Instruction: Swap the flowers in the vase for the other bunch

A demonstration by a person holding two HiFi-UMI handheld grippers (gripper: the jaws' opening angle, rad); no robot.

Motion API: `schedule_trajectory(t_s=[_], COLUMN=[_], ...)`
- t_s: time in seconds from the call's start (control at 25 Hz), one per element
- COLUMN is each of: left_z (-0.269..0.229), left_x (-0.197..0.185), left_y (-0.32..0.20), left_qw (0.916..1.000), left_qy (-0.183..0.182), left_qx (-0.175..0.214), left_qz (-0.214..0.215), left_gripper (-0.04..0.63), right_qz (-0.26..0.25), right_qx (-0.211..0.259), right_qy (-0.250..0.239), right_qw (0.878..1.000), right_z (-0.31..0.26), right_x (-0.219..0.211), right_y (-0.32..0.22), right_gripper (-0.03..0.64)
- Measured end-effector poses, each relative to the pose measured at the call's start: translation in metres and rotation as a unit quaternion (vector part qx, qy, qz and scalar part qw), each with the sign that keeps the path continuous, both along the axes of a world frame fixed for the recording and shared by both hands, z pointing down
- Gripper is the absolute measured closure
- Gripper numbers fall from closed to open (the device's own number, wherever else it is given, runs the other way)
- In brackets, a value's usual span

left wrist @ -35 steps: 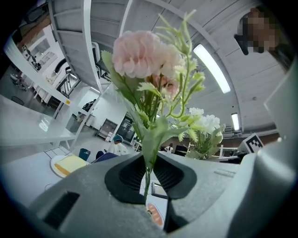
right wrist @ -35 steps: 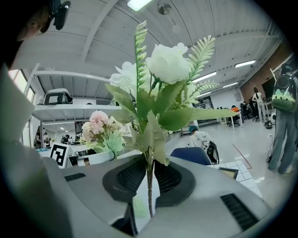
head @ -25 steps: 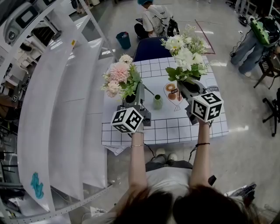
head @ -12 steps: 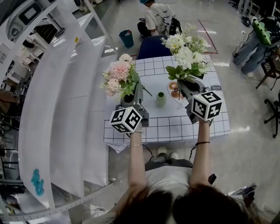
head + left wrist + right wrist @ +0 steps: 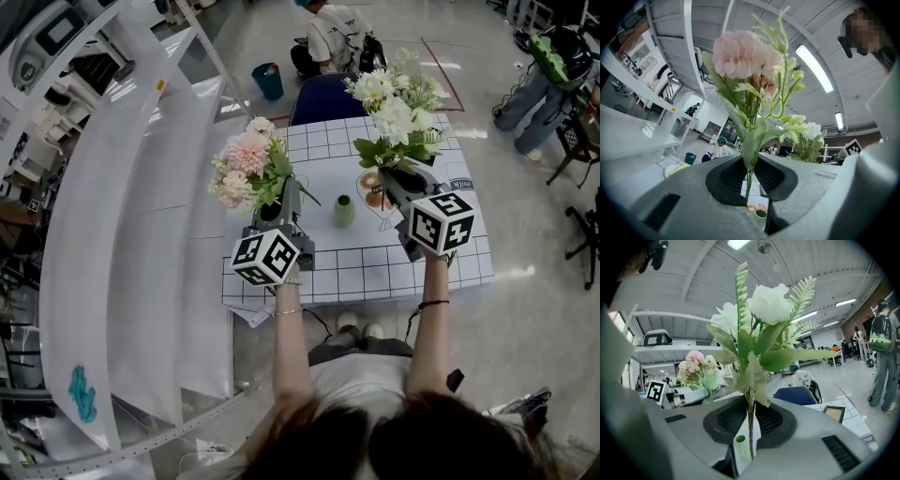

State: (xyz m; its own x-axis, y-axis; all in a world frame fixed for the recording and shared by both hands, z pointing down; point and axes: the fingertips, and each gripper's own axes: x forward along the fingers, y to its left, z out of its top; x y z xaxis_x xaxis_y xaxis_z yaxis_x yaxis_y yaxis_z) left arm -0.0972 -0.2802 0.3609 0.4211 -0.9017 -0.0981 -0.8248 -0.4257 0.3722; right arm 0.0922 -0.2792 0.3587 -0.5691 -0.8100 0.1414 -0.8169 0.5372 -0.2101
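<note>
Now my left hand-held gripper [image 5: 749, 176] is pinched nearly closed on the thin green stem of the pink bunch [image 5: 743, 56]. The stem runs down through the narrow gap between the dark pads, and the flowers stand up above the jaws.

My right hand-held gripper [image 5: 751, 420] is pinched the same way on the stem of the white bunch [image 5: 768, 305]. Its big white flowers and fern leaves stand up above the jaws too.

From the head view, both bunches are up in the air over the worktop [image 5: 375, 267], which has a white cloth with dark squares on it. The pink bunch is on the left and the white bunch is on the right, well apart.

The little green vase [image 5: 344, 212] stands upright on the cloth between my two grippers. Neither bunch touches it.

Past the far edge of the worktop is a blue chair [image 5: 323, 98]. Behind it, a person [image 5: 333, 37] sits low near the floor, with a blue bin [image 5: 268, 82] near them. A long white shelf [image 5: 141, 234] runs along the left side.
</note>
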Motion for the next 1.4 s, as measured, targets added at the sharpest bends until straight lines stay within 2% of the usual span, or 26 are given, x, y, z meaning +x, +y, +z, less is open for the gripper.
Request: schedule_trajectory(t_s=[0.64, 1.04, 1.4], left_z=[0.017, 0.026, 0.032], left_x=[-0.020, -0.031, -0.031], left_y=[-0.008, -0.014, -0.021], left_qw=[0.9997, 0.9993, 0.9993], left_qy=[0.015, 0.009, 0.011], left_qx=[-0.015, -0.022, -0.031], left_qz=[0.011, 0.029, 0.016], left_gripper=[0.541, 0.541, 0.541], right_qz=[0.026, 0.062, 0.043], right_qx=[0.004, 0.026, 0.026], right_qy=[-0.009, -0.056, -0.059], right_qw=[1.000, 0.996, 0.997], right_z=[0.002, -0.002, -0.006], right_x=[-0.009, -0.019, -0.028], right_y=[-0.004, -0.011, -0.027], right_gripper=[0.561, 0.562, 0.561])
